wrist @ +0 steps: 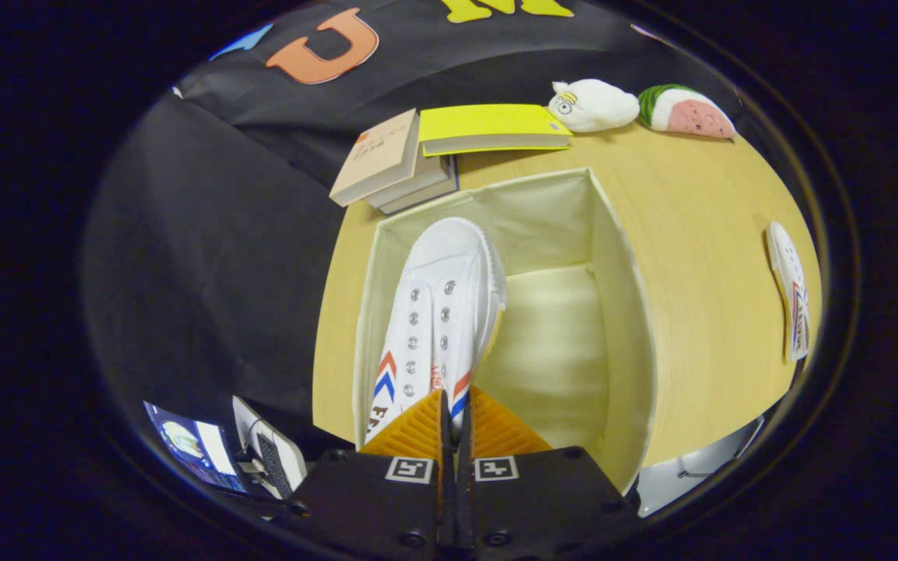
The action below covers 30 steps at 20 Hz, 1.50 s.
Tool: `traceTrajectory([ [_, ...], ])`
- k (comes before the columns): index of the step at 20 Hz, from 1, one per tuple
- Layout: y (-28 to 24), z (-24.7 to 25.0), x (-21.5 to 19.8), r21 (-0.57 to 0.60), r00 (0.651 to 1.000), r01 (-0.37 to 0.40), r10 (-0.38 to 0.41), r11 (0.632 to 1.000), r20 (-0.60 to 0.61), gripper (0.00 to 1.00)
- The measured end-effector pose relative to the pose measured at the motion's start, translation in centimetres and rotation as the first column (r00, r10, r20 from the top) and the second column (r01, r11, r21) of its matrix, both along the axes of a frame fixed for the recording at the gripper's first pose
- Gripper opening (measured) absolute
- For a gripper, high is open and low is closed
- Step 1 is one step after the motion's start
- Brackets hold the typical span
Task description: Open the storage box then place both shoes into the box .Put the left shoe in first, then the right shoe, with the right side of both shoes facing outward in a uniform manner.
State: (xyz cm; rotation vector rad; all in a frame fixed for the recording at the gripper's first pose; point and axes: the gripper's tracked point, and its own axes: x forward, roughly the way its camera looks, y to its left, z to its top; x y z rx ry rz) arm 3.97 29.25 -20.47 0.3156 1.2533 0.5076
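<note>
The tongs [455, 417] are pinched narrow on the heel of a white shoe [437, 319], which hangs inside the open storage box [620, 312], against the box's left wall, toe pointing away. The second shoe [790, 292] lies on the bench [698, 234], well right of the box. Beyond the box sit stacked books [394, 160] and two plush toys [640, 107].

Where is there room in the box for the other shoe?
The gripper is shut on the shoe, held along one wall of the box. The box floor between that shoe and the opposite wall is bare. Bare table lies between box and second shoe. Books and plush toys crowd the far edge.
</note>
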Motion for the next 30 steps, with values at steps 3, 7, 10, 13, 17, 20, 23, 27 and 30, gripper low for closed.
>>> traceTrajectory([
  [3,0.5,-2.6,0.7,-0.043,1.000,-0.002,0.001,0.999,-0.015,0.06],
  [7,1.8,-5.3,0.8,-0.080,0.999,-0.028,0.025,0.996,-0.034,0.06],
  [10,2.4,-6.8,0.3,-0.096,0.998,-0.042,0.036,0.995,-0.057,0.06],
  [13,2.6,-7.0,-0.1,-0.084,0.996,-0.052,0.045,0.995,-0.074,0.12],
  [17,2.1,-5.9,-0.2,-0.072,0.997,-0.072,0.069,0.995,-0.034,0.62],
  [20,0.9,-2.6,-0.6,-0.047,0.995,-0.090,0.092,0.995,0.031,0.82],
  [23,-1.6,2.1,0.0,-0.017,0.984,-0.094,0.096,0.995,0.152,0.89],
  [27,-8.2,7.6,2.3,-0.034,0.930,-0.061,0.070,0.998,0.360,0.96],
  [30,-14.7,10.0,3.7,-0.064,0.888,-0.003,0.032,0.998,0.459,0.97],
])
